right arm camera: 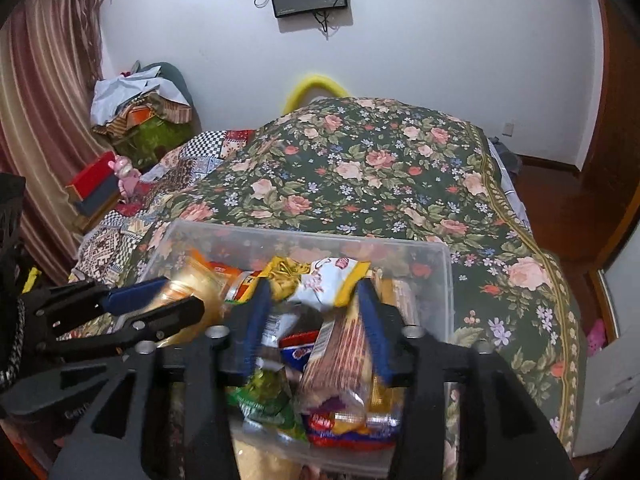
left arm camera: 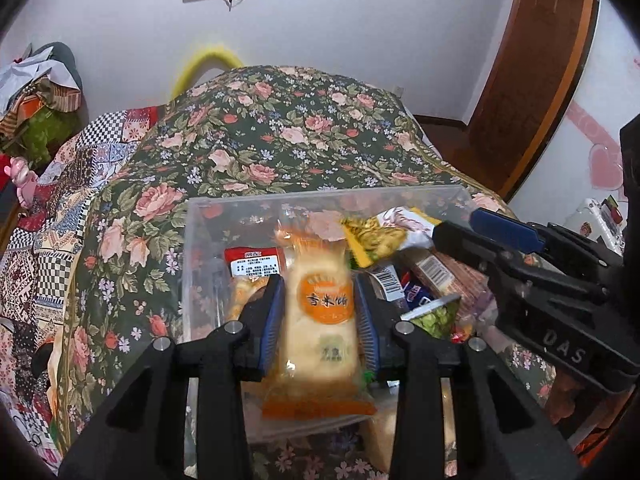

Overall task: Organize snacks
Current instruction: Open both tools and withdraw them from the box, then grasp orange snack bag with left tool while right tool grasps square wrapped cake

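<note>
A clear plastic bin (left arm camera: 192,240) sits on the floral bed and holds several snack packs. My left gripper (left arm camera: 319,300) is shut on a pale rice-cracker pack with an orange label (left arm camera: 322,320), held over the bin's left side. My right gripper (right arm camera: 314,300) is shut on a yellow and white snack bag (right arm camera: 320,278), held above the bin's right side; it also shows in the left wrist view (left arm camera: 384,236). The bin also shows in the right wrist view (right arm camera: 446,280). Below lie a red-brown striped pack (right arm camera: 344,352) and a green pack (right arm camera: 268,396).
The floral quilt (right arm camera: 380,176) covers the bed around the bin. A patchwork blanket (left arm camera: 44,216) lies to the left. A clothes pile (right arm camera: 140,100) stands by the curtain, with a red box (right arm camera: 94,178) nearby. A wooden door (left arm camera: 532,80) is on the right.
</note>
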Demonstrator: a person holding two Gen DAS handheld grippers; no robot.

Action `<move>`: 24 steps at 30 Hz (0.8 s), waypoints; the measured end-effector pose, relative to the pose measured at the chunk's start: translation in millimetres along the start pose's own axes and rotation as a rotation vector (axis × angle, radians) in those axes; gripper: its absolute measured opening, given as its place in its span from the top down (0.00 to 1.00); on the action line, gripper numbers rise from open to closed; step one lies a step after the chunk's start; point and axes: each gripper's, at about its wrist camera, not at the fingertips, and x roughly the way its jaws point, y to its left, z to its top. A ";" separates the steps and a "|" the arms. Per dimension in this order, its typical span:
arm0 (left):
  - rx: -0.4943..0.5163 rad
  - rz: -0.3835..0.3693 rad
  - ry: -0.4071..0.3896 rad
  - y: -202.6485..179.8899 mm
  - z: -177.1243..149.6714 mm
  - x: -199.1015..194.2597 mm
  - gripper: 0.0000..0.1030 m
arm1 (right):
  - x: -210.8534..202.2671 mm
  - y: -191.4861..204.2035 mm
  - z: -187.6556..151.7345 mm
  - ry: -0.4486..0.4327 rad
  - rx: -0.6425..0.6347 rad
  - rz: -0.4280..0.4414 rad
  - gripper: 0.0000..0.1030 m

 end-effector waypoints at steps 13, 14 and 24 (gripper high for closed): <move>0.000 0.010 -0.081 9.7 -20.8 -68.5 0.38 | -54.6 14.6 -34.0 -0.023 -0.055 0.058 0.39; -0.002 0.015 -0.080 11.4 -25.4 -72.5 0.37 | -57.0 17.6 -40.4 -0.017 -0.061 0.058 0.38; -0.014 0.026 -0.034 22.0 -67.3 -83.5 0.37 | -19.8 33.6 -85.6 0.163 -0.067 0.082 0.31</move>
